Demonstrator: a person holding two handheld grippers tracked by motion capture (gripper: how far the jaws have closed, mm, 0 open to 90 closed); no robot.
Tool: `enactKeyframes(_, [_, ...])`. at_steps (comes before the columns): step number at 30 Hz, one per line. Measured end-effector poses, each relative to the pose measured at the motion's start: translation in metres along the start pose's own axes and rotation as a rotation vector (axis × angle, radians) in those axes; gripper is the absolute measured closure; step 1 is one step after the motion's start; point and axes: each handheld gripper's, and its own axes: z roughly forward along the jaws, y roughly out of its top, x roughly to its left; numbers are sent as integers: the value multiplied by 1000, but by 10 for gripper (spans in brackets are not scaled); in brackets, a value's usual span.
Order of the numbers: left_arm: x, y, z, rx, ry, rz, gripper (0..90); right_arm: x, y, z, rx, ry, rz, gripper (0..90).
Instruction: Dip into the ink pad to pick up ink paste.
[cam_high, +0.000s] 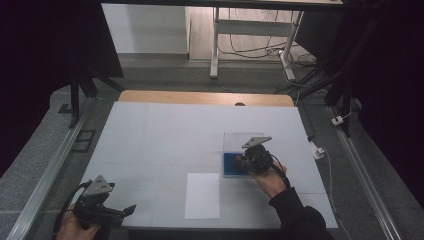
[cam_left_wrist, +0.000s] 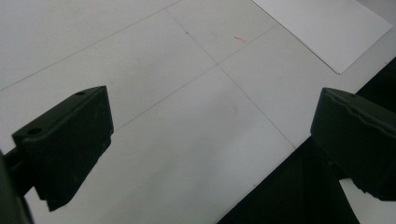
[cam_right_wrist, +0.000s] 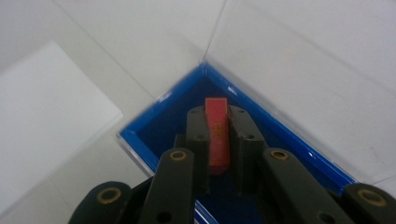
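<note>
A: Where is the small flat red block (cam_right_wrist: 217, 135)?

B: Clamped upright between the right gripper (cam_right_wrist: 218, 122) jaws, inside the blue-lined clear plastic box (cam_right_wrist: 159, 119) on the white table (cam_high: 150, 140).

A: And the left gripper (cam_left_wrist: 210, 135)?

B: Jaws spread wide, holding nothing (near the table's front edge), well apart from a white paper sheet (cam_high: 202, 195).
</note>
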Motion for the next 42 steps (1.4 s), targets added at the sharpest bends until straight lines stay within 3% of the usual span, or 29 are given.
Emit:
enactKeyframes(7, [1,0,0,-2,-6,-7,0,-9,4,-18,-90,-4,53,803])
enactKeyframes(15, [2,0,-1,-4,-8,-12,0,-21,-4,-15,-51,-18,68,803])
enactKeyframes(25, [2,0,0,-2,-9,-9,0,-25,-9,-4,-15,-4,92,804])
enactKeyframes(32, [1,0,0,2,-10,-9,0,-29,-11,-3,-6,14,140,806])
enactKeyframes(42, [1,0,1,8,-5,-11,0,-4,-3,1,49,-108,-37,808])
